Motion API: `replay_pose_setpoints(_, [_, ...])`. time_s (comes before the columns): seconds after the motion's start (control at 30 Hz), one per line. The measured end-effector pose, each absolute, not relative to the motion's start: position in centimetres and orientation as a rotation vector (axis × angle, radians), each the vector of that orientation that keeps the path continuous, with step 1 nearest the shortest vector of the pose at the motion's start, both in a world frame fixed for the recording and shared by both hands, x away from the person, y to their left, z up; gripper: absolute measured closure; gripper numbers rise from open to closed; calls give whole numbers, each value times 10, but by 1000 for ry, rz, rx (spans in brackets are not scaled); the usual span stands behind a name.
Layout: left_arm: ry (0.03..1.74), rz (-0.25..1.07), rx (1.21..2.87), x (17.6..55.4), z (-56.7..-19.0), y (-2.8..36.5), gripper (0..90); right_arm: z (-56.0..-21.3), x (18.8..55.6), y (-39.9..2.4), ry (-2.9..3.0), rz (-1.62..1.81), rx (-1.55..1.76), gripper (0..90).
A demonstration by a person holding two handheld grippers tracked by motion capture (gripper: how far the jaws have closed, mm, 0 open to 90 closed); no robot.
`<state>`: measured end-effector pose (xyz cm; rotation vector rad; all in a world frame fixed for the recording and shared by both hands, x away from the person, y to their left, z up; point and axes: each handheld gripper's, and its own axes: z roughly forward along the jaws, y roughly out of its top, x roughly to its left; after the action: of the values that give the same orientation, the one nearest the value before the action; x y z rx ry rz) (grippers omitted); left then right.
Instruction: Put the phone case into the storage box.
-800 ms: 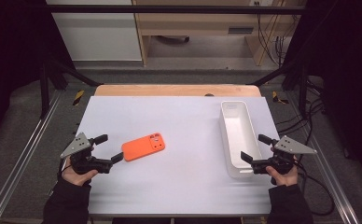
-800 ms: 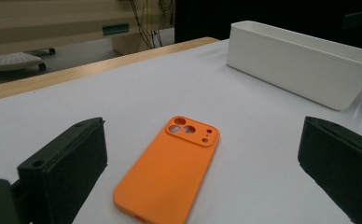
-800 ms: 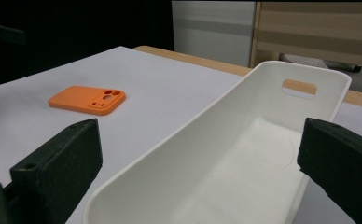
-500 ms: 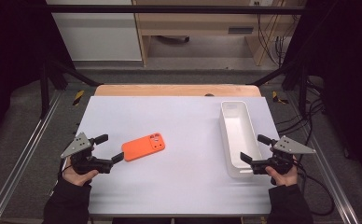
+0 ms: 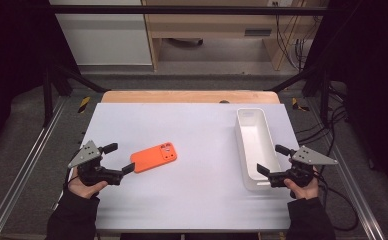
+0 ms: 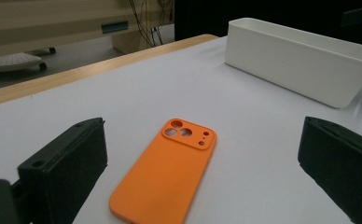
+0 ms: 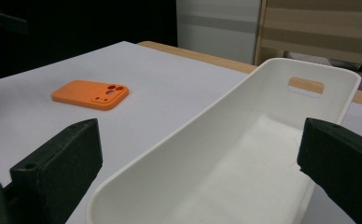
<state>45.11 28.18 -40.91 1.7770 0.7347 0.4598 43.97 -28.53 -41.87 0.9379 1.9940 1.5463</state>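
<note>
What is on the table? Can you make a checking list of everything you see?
Surface: pale grey table top, wooden strip along its far edge, bare apart from two things.
Job's things: flat orange plastic phone case, lying camera holes up; long white plastic bin, empty, with a handle slot in its far end.
Clutter: nothing seen.
Grippers: left gripper open, just short of the case's near end, not touching; right gripper open, at the bin's near end, holding nothing.
Cables: black cables on the floor at the right.
Surroundings: wooden bench beyond the table, dark curtains at both sides.
</note>
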Motion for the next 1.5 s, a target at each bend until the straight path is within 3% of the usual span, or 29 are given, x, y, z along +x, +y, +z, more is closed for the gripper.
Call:
replay_pose_setpoints(0.53, [742, 469, 1818, 452, -398, 269, 7, -418, 439, -286, 1990, 1547, 935, 4])
replay_pose_setpoints(1.5, [823, 456, 1881, 498, -398, 252, 8, -418, 439, -285, 1997, 1536, 939, 4])
